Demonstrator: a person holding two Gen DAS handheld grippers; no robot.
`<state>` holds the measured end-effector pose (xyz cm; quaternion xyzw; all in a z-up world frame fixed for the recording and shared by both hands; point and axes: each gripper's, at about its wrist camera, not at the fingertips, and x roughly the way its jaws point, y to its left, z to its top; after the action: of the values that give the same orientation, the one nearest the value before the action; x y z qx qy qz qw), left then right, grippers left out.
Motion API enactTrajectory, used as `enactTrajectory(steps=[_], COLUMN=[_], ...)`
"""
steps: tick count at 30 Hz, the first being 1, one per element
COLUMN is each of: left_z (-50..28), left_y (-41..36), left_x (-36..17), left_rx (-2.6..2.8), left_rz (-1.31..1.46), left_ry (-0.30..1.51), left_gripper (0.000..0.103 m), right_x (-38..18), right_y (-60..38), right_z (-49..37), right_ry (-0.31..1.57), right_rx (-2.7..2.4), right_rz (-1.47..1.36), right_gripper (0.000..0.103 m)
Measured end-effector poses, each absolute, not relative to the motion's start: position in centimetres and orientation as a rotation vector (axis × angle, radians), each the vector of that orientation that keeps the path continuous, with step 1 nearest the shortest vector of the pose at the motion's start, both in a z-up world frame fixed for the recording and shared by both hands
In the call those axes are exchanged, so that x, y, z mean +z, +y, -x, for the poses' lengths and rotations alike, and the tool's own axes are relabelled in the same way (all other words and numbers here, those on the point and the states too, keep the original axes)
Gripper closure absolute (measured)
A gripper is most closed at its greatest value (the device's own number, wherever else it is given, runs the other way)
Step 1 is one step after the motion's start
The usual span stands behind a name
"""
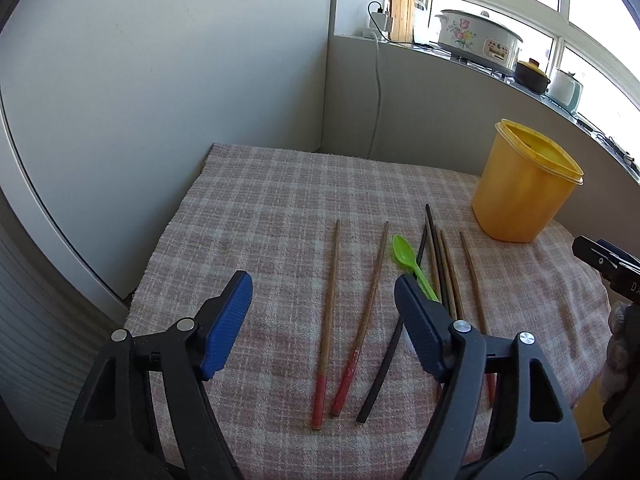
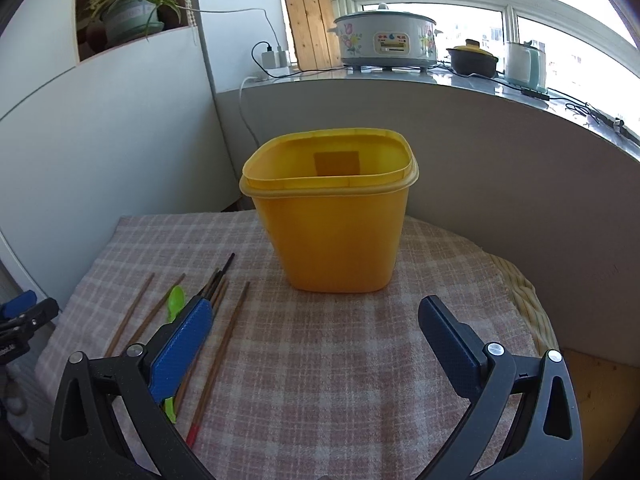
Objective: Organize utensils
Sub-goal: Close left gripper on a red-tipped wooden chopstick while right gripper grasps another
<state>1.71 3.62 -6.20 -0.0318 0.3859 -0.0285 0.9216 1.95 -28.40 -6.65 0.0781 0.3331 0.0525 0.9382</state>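
Several chopsticks lie side by side on the checked cloth: two wooden ones with red ends [image 1: 329, 320], black ones [image 1: 436, 256] and more wooden ones [image 1: 470, 268]. A green plastic spoon [image 1: 406, 256] lies among them. A yellow tub [image 1: 524, 184] stands open and upright behind them; in the right wrist view it [image 2: 332, 236] is straight ahead. My left gripper [image 1: 324, 296] is open above the red-ended chopsticks. My right gripper [image 2: 316, 316] is open in front of the tub, with the chopsticks [image 2: 228, 328] and spoon [image 2: 176, 300] by its left finger.
The checked cloth [image 1: 260, 208] covers a small table set in a wall corner. A ledge behind holds a flowered cooker [image 2: 386, 40], a dark pot [image 2: 472, 58] and a kettle [image 2: 524, 64]. A white cable [image 1: 376, 92] hangs down the wall. A woven mat edge [image 2: 524, 292] shows at right.
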Motion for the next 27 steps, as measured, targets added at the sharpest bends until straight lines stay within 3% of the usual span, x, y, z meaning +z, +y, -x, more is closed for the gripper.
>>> enactTrajectory(steps=[1, 5, 6, 10, 14, 21, 27], left_z=[-2.0, -3.3, -3.6, -5.0, -6.4, -8.7, -10.0], left_y=[3.6, 3.5, 3.5, 3.5, 3.9, 2.7, 1.9], left_x=[-6.6, -8.3, -8.6, -9.9, -10.9, -12.6, -14.0], left_rx=[-0.082, -0.143, -0.159, -0.204, -0.232, -0.245, -0.235], left_rz=[0.074, 0.091, 0.091, 0.106, 0.108, 0.029, -0.005], left_ry=[0.812, 0.89, 0.906, 0.971, 1.028, 1.115, 1.152], left_gripper=[0.038, 0.046, 0.052, 0.058, 0.064, 0.066, 0.072], right_x=[-6.9, -7.8, -8.0, -9.6, -11.3, -13.3, -13.7], right_y=[-28.1, -26.9, -26.5, -25.2, -24.0, -22.4, -20.8], right_z=[-2.1, -3.0, -3.3, -4.2, -5.2, -7.0, -8.3], right_ry=[0.699, 0.78, 0.799, 0.877, 0.952, 1.074, 1.104], right_rx=[0.122, 0.175, 0.184, 0.222, 0.245, 0.306, 0.316], right_rz=[-0.165, -0.18, -0.183, -0.202, -0.215, -0.284, -0.247], right_gripper=[0.001, 0.011, 0.014, 0.019, 0.04, 0.06, 0.067])
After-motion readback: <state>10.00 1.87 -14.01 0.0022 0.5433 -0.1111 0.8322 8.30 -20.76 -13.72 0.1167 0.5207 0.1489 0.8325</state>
